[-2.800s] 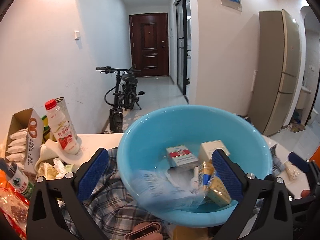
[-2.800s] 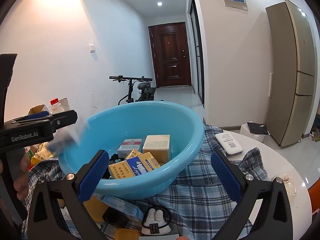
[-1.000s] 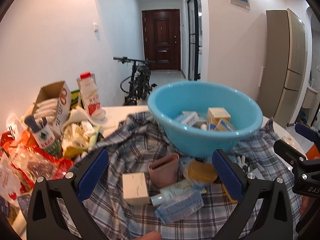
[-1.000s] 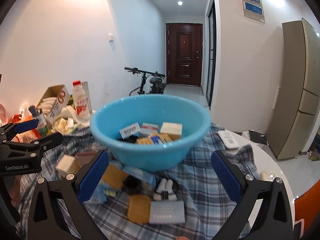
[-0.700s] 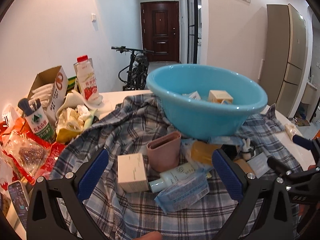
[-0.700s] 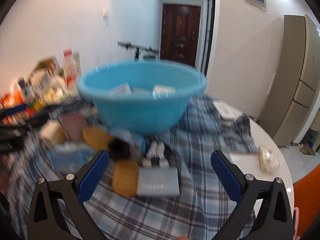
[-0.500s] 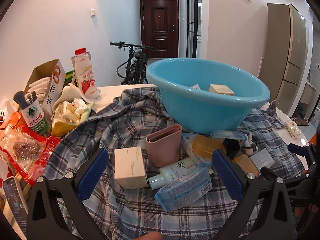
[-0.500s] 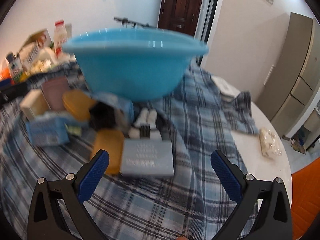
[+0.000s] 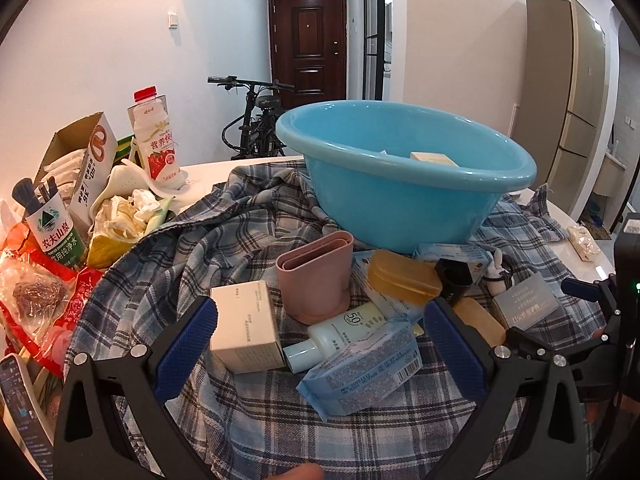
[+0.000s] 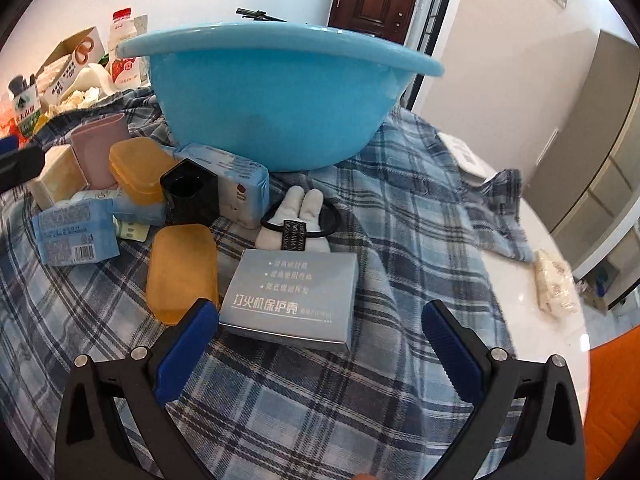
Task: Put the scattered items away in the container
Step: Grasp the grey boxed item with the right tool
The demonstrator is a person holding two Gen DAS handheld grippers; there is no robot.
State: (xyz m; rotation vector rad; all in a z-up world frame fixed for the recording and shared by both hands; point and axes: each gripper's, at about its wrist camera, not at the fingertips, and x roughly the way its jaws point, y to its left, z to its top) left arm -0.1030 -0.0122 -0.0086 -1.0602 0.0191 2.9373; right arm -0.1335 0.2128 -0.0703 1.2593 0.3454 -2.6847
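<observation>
Room: you face a white hallway with a dark wooden door point(image 9: 307, 46) at its far end and a bicycle point(image 9: 256, 118) parked against the wall
Surface: a white round table point(image 10: 532, 344), mostly draped in a blue plaid cloth point(image 10: 404, 216)
Container: your blue basin point(image 9: 404, 172) sits on the cloth at the back; a beige box point(image 9: 430, 157) peeks over its rim
Left gripper point(image 9: 320, 346): your jaws stand wide apart and hold nothing; between them lie a white box point(image 9: 244, 326), a white bottle point(image 9: 340, 330) on its side and a blue wipes pack point(image 9: 362, 372)
Right gripper point(image 10: 320, 340): your jaws are spread wide and empty; the silver box point(image 10: 294, 288) lies flat just ahead, between the blue pads point(image 10: 188, 344)
Scattered items: a pink cup point(image 9: 316, 272) stands upright beside the white box; an orange soap case point(image 10: 182, 266) touches the silver box's left side; a second orange case point(image 10: 140, 170) leans near a black cup point(image 10: 192, 196); a white rabbit hair tie point(image 10: 298, 220) lies just behind the silver box
Left clutter: a milk bottle point(image 9: 156, 140), a water bottle point(image 9: 56, 232) and an open carton point(image 9: 76, 160) crowd the table edge, off the cloth
</observation>
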